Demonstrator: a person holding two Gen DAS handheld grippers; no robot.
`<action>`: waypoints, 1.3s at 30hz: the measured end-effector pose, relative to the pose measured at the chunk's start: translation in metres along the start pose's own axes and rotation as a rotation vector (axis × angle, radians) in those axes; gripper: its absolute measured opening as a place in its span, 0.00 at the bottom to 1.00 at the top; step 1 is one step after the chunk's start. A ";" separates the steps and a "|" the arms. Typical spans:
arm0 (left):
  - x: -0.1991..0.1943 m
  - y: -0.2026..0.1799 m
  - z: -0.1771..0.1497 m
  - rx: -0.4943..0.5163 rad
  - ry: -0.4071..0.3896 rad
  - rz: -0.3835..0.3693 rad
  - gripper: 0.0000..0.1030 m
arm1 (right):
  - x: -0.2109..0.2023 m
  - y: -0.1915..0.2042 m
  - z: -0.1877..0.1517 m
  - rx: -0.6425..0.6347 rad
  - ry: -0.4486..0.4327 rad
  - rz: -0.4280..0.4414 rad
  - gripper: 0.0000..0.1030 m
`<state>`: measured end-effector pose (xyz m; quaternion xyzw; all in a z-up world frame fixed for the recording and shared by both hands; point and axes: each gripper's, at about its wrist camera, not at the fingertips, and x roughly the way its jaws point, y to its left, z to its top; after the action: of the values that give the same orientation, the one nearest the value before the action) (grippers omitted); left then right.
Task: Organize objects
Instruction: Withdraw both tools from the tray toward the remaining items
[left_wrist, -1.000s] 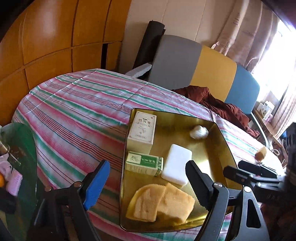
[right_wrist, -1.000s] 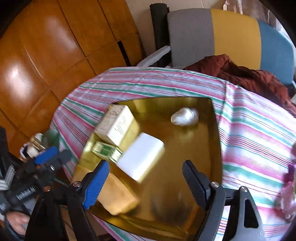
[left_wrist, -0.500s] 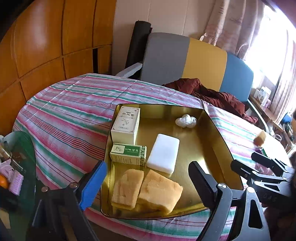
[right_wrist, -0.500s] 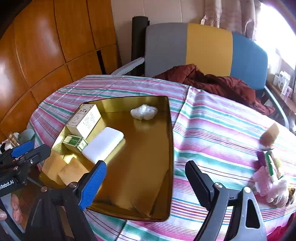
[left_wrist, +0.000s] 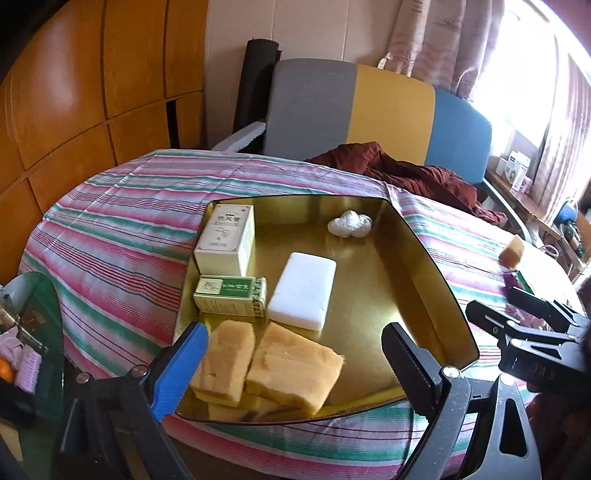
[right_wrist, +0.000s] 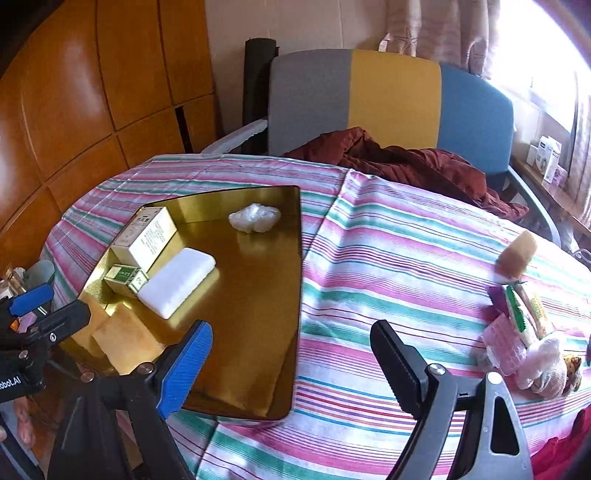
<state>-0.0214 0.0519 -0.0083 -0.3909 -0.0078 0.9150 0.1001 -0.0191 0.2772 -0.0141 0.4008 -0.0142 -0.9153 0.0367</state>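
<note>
The gold tray (left_wrist: 424, 266) lies on the table (right_wrist: 388, 258) with the striped cloth. In the tray are a cream box (left_wrist: 226, 234), a green box (left_wrist: 231, 295), a white block (left_wrist: 303, 291), two yellow sponges (left_wrist: 291, 365) and a crumpled white wrap (left_wrist: 350, 223). The left gripper (left_wrist: 291, 362) hangs above the near end of the tray, over the sponges; its jaws have just been opening, are wide apart and hold nothing. The right gripper (right_wrist: 291, 354) is released too, empty, above the right edge of the tray. A pile of small packets (right_wrist: 524, 332) lies well apart, at the right side of the table.
</note>
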 end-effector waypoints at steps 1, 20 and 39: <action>0.001 -0.002 0.000 0.002 0.004 -0.004 0.93 | 0.000 -0.003 0.000 0.006 0.000 -0.004 0.87; 0.015 -0.028 -0.003 0.037 0.060 -0.067 0.93 | -0.009 -0.104 -0.013 0.206 0.019 -0.130 0.87; 0.025 -0.083 0.009 0.156 0.108 -0.191 0.93 | -0.062 -0.265 -0.013 0.496 -0.058 -0.362 0.87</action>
<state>-0.0297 0.1387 -0.0120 -0.4280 0.0314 0.8767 0.2172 0.0173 0.5467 0.0075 0.3675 -0.1663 -0.8866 -0.2264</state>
